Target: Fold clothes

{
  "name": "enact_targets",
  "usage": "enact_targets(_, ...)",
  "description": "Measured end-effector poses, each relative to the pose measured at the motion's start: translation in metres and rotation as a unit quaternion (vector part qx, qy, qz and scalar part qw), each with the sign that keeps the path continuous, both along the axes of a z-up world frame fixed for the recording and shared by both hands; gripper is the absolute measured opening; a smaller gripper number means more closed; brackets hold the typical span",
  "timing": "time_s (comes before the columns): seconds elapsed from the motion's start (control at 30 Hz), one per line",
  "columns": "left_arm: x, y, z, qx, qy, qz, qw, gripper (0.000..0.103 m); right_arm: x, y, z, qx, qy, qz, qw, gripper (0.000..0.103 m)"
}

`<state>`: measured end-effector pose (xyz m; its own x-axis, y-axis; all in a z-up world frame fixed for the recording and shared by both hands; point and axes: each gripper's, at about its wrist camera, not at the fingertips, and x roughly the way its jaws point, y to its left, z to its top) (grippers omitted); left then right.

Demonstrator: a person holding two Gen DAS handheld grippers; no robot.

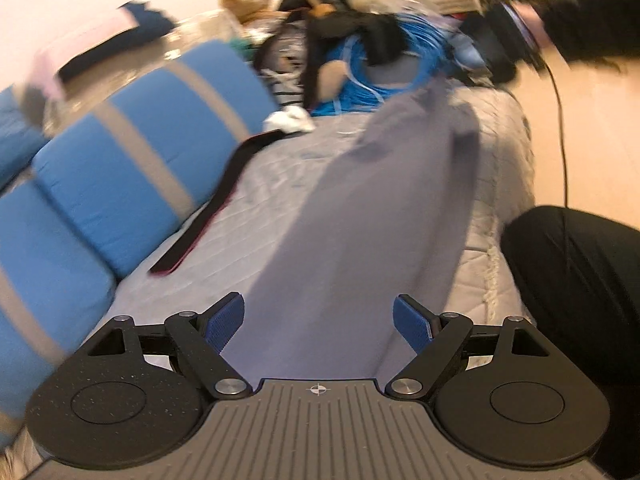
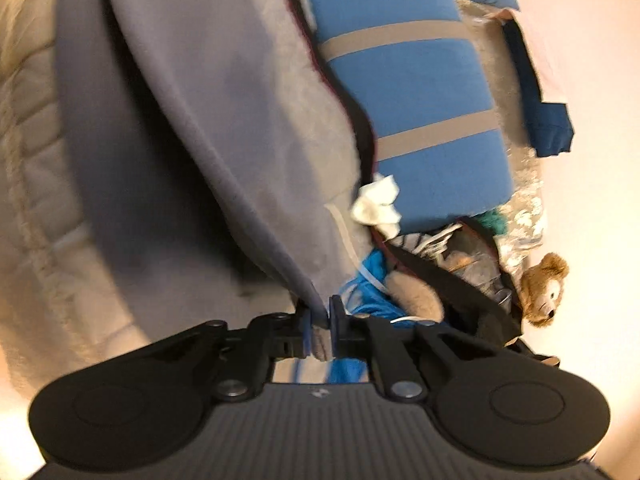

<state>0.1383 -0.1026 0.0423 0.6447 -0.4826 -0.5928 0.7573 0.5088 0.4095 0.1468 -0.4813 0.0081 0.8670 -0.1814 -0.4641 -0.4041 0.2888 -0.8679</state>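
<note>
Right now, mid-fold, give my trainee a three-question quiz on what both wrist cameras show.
1. True or false: the right gripper is shut on the grey garment.
2. The left gripper is: A) open, pads clear of the cloth; B) clamped on a sock; C) holding the teddy bear.
3. What colour are the striped cushions beside the garment?

Key: 1 true; 2 A; 3 blue.
</note>
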Motion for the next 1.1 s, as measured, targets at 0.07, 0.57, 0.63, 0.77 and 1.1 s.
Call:
enact_targets(0.07, -0.006, -0.020, -0.011, 0.023, -0.023, -0.015, 0.9994, 0.082, 0.006, -0.001, 0.013, -0.001, -0.004, 0.006, 1.000, 0.002)
enact_targets(0.57, -0.026, -0.075, -0.060, 0.258, -0.151, -0.008, 0.9542, 0.002, -0.001, -0.015, 0.014, -0.004, 0.006, 0.033, 0.999, 0.003)
enact_targets(0.63, -0.036, -0.076, -0.054, 0.256, -0.156, -0.021, 0.9539, 0.002, -0.006, -0.018, 0.004, -0.004, 0.013, 0.035, 0.999, 0.003)
enact_targets(0.77, -0.049, -0.077, -0.053, 0.257, -0.150, -0.041, 0.9538, 0.002, -0.015, -0.023, -0.015, -0.006, 0.032, 0.035, 0.999, 0.003)
enact_targets(1.1, -0.064, -0.079, -0.076, 0.274, -0.138, -0.070, 0.9490, 0.002, -0.034, -0.025, -0.040, 0.008, 0.060, 0.025, 0.998, 0.000)
